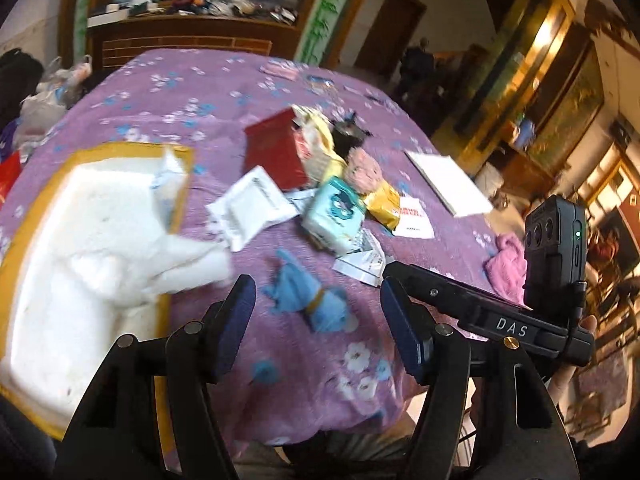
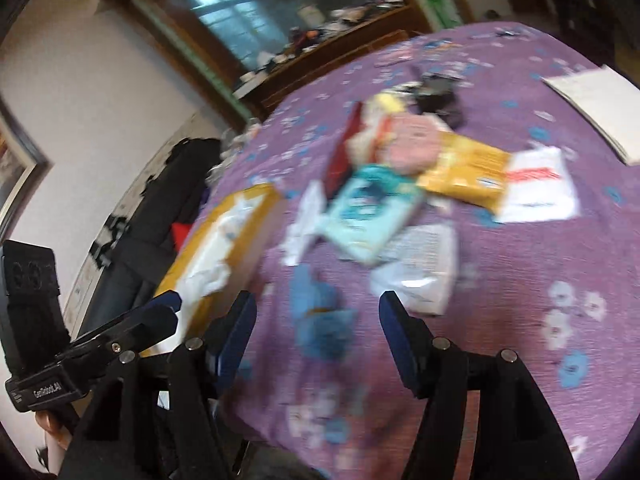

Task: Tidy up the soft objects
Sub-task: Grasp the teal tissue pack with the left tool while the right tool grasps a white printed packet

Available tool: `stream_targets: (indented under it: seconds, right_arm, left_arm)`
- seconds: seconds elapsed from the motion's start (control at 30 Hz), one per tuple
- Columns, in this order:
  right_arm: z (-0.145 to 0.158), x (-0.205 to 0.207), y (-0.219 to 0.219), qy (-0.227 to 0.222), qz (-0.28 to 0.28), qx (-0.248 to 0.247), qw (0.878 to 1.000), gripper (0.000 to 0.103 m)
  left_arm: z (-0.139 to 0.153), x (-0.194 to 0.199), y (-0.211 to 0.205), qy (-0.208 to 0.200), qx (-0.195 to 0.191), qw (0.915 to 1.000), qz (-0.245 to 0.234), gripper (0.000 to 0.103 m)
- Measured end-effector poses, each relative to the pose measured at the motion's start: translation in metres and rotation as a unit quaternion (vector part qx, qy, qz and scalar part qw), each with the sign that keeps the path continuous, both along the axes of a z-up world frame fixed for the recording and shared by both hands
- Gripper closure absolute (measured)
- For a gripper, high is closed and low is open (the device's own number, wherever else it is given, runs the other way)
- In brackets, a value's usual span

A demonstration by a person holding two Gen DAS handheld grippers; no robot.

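Note:
A blue cloth bundle (image 1: 310, 300) tied with a band lies on the purple flowered tablecloth (image 1: 192, 92), just ahead of my open, empty left gripper (image 1: 316, 312). It also shows, blurred, in the right wrist view (image 2: 320, 316), just ahead of my open, empty right gripper (image 2: 318, 320). A yellow-rimmed box (image 1: 44, 184) holding white soft material (image 1: 92, 240) stands at the left. A pile of soft packs lies beyond: a teal pack (image 1: 336, 212), a yellow pack (image 1: 384, 202), a white pack (image 1: 252, 206) and a pink puff (image 1: 362, 170).
A red box (image 1: 276, 152) and a black object (image 1: 346, 136) sit in the pile. A white notebook (image 1: 448, 182) lies at the right, a pink cloth (image 1: 506, 264) at the table's right edge. The right gripper's body (image 1: 480, 308) crosses the left view.

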State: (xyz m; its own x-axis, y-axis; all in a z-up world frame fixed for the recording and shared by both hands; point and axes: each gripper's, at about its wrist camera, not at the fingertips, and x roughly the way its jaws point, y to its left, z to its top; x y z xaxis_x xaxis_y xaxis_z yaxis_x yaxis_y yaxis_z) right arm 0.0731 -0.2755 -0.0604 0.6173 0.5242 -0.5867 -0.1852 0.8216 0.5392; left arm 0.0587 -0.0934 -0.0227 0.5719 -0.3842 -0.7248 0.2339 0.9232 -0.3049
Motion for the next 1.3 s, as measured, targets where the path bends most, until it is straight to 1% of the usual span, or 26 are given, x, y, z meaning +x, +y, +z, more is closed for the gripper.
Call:
stream_targets:
  seconds: [0.1, 0.17, 0.23, 0.27, 0.3, 0.4, 0.47, 0.5, 0.53, 0.57, 0.6, 0.63, 0.7, 0.77, 0.83, 0.87, 0.93, 1.0, 1.03, 1.07, 1.1, 1.17, 1.2, 1.23, 1.27, 1.3]
  right_arm:
    - [-0.009, 0.012, -0.01, 0.011, -0.006, 0.003, 1.0, 0.039]
    - [-0.014, 0.018, -0.012, 0.015, -0.02, -0.016, 1.0, 0.039]
    - [-0.017, 0.021, -0.014, 0.02, -0.03, -0.029, 0.999, 0.04]
    - [-0.017, 0.021, -0.015, 0.025, -0.034, -0.034, 0.999, 0.043]
    - [-0.018, 0.021, -0.016, 0.028, -0.038, -0.037, 0.998, 0.043]
    - [-0.023, 0.018, -0.029, 0.032, -0.043, -0.032, 0.998, 0.043]
    - [-0.025, 0.015, -0.033, 0.038, -0.049, -0.036, 0.997, 0.043]
    - [-0.026, 0.016, -0.035, 0.041, -0.049, -0.035, 0.997, 0.043]
    - [-0.027, 0.016, -0.036, 0.042, -0.047, -0.031, 0.998, 0.043]
    - [-0.027, 0.016, -0.037, 0.041, -0.043, -0.03, 0.998, 0.043]
    - [-0.027, 0.016, -0.036, 0.041, -0.043, -0.034, 0.998, 0.043]
    - [-0.027, 0.016, -0.035, 0.043, -0.044, -0.039, 0.997, 0.043]
    - [-0.028, 0.019, -0.03, 0.046, -0.036, -0.045, 0.997, 0.044]
    - [-0.025, 0.025, -0.023, 0.045, -0.028, -0.049, 0.997, 0.044]
    - [-0.02, 0.027, -0.015, 0.034, -0.027, -0.061, 0.997, 0.044]
    - [-0.017, 0.028, -0.012, 0.03, -0.028, -0.067, 0.997, 0.045]
    - [-0.015, 0.033, -0.003, 0.03, -0.029, -0.093, 0.995, 0.045]
    - [-0.021, 0.04, 0.007, 0.04, -0.026, -0.115, 0.992, 0.045]
    - [-0.024, 0.041, 0.013, 0.04, -0.023, -0.129, 0.991, 0.047]
    - [-0.026, 0.042, 0.019, 0.037, -0.025, -0.148, 0.988, 0.049]
    - [-0.028, 0.042, 0.022, 0.036, -0.027, -0.161, 0.986, 0.054]
    - [-0.027, 0.037, 0.025, 0.031, -0.032, -0.172, 0.984, 0.058]
    - [-0.026, 0.036, 0.026, 0.028, -0.034, -0.177, 0.983, 0.063]
    - [-0.025, 0.032, 0.025, 0.026, -0.036, -0.179, 0.983, 0.066]
    - [-0.024, 0.03, 0.025, 0.026, -0.037, -0.175, 0.984, 0.067]
    - [-0.023, 0.025, 0.021, 0.026, -0.038, -0.163, 0.986, 0.068]
  left_arm:
    - [-0.006, 0.021, -0.02, 0.012, 0.017, 0.9996, -0.021, 0.038]
    - [-0.011, 0.036, -0.031, 0.019, 0.03, 0.9989, -0.031, 0.038]
    - [-0.019, 0.055, -0.046, 0.029, 0.05, 0.9975, -0.04, 0.038]
    - [-0.023, 0.064, -0.051, 0.036, 0.055, 0.997, -0.041, 0.038]
    - [-0.028, 0.075, -0.061, 0.043, 0.066, 0.9956, -0.05, 0.038]
    - [-0.037, 0.093, -0.078, 0.036, 0.092, 0.9934, -0.059, 0.038]
    - [-0.043, 0.104, -0.086, 0.044, 0.106, 0.9916, -0.059, 0.038]
    - [-0.045, 0.107, -0.09, 0.04, 0.112, 0.9909, -0.062, 0.038]
    - [-0.05, 0.11, -0.096, 0.032, 0.132, 0.9886, -0.065, 0.038]
    - [-0.055, 0.112, -0.098, 0.036, 0.144, 0.9869, -0.064, 0.041]
    - [-0.058, 0.114, -0.098, 0.044, 0.148, 0.986, -0.063, 0.048]
    - [-0.064, 0.117, -0.095, 0.056, 0.15, 0.9853, -0.06, 0.052]
    - [-0.063, 0.111, -0.086, 0.056, 0.135, 0.9874, -0.06, 0.061]
    - [-0.055, 0.102, -0.07, 0.051, 0.102, 0.9922, -0.051, 0.077]
    - [-0.051, 0.095, -0.049, 0.057, 0.06, 0.9962, -0.026, 0.078]
    - [-0.049, 0.089, -0.038, 0.059, 0.046, 0.9971, -0.012, 0.08]
    - [-0.05, 0.079, -0.021, 0.063, 0.021, 0.9978, 0.001, 0.083]
    - [-0.051, 0.066, -0.001, 0.069, -0.022, 0.9972, 0.019, 0.084]
    - [-0.05, 0.059, 0.004, 0.068, -0.041, 0.9967, 0.02, 0.084]
    - [-0.049, 0.055, 0.005, 0.069, -0.05, 0.9961, 0.022, 0.084]
    - [-0.049, 0.05, 0.01, 0.073, -0.058, 0.9952, 0.029, 0.084]
    - [-0.048, 0.044, 0.014, 0.074, -0.076, 0.994, 0.028, 0.085]
    - [-0.046, 0.041, 0.014, 0.072, -0.083, 0.9936, 0.026, 0.085]
    - [-0.045, 0.04, 0.014, 0.07, -0.083, 0.9937, 0.026, 0.084]
    - [-0.045, 0.039, 0.013, 0.071, -0.082, 0.9937, 0.026, 0.084]
    - [-0.045, 0.039, 0.012, 0.075, -0.082, 0.9935, 0.025, 0.084]
